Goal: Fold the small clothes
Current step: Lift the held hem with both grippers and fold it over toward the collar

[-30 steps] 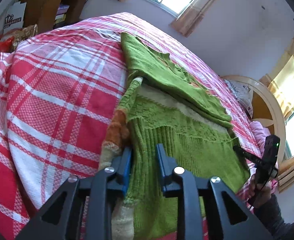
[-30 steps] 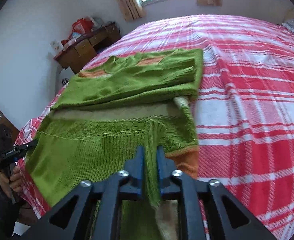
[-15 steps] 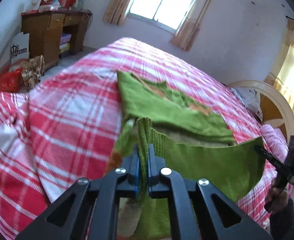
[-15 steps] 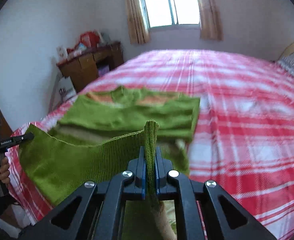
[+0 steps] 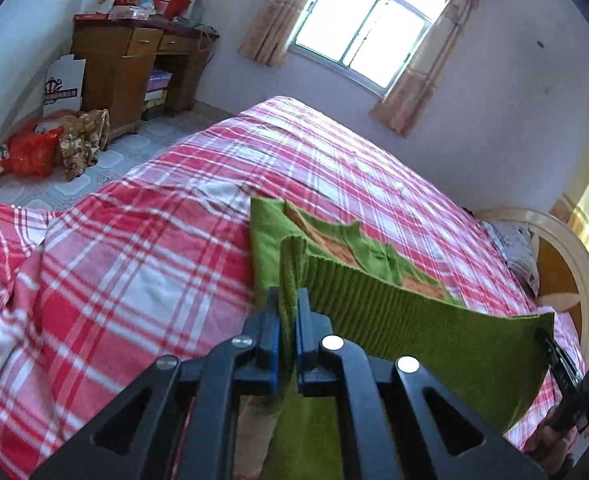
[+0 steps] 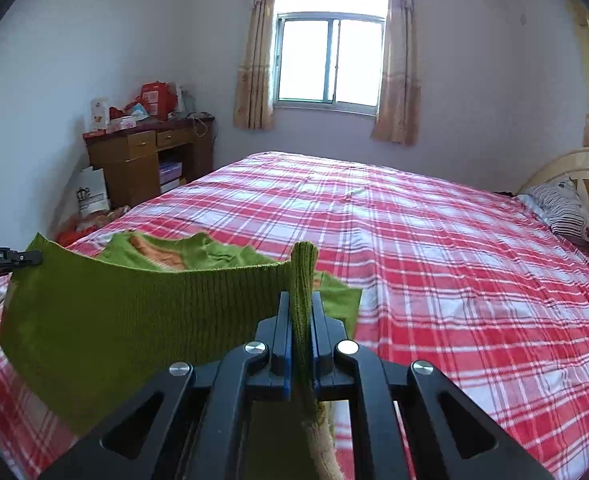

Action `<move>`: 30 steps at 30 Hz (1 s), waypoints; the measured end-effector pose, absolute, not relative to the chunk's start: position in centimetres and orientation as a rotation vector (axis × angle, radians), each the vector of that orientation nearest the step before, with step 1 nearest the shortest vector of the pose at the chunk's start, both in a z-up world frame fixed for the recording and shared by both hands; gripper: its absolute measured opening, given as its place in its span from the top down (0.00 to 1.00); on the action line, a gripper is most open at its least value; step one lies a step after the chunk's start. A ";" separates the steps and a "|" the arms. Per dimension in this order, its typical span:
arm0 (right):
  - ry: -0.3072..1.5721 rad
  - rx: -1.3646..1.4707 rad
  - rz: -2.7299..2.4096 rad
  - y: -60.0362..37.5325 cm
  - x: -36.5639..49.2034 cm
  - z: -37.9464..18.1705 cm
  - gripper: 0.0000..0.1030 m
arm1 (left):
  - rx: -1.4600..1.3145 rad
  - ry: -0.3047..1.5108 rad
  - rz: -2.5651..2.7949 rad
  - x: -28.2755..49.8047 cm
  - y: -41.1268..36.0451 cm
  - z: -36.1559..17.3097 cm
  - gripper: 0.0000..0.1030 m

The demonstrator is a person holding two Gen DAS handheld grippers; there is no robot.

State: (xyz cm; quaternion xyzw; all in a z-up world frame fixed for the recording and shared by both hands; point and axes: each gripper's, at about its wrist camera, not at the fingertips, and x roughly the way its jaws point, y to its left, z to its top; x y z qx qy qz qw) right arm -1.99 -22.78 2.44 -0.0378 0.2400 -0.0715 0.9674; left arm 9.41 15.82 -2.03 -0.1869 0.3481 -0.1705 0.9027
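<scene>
- The left hand-held gripper [image 5: 287,312] is clamped on one corner of the green knitted sweater [image 5: 414,320]; its jaws are pressed tight on the ribbed hem.
- The right hand-held gripper [image 6: 301,316] pinches the opposite hem corner the same way, jaws closed onto the knit.
- Between them the hem hangs stretched in the air above the near part of the bed [image 6: 434,248].
- The sweater's folded upper part, with orange patches, lies just beyond on the red plaid bedspread [image 5: 134,264].
- Farther off: a wooden desk [image 6: 146,160] on the left, a curtained window [image 6: 330,60], and a pillow [image 6: 566,212] on the right.
</scene>
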 end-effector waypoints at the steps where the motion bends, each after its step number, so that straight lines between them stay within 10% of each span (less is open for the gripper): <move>1: 0.483 -0.075 -0.152 -23.0 -1.4 2.4 0.94 | -0.391 0.719 -0.350 9.8 15.8 -2.1 0.95; 30: 0.562 -0.057 -0.259 -28.7 16.1 -1.8 0.94 | -0.346 0.715 -0.248 25.0 11.2 -2.6 0.97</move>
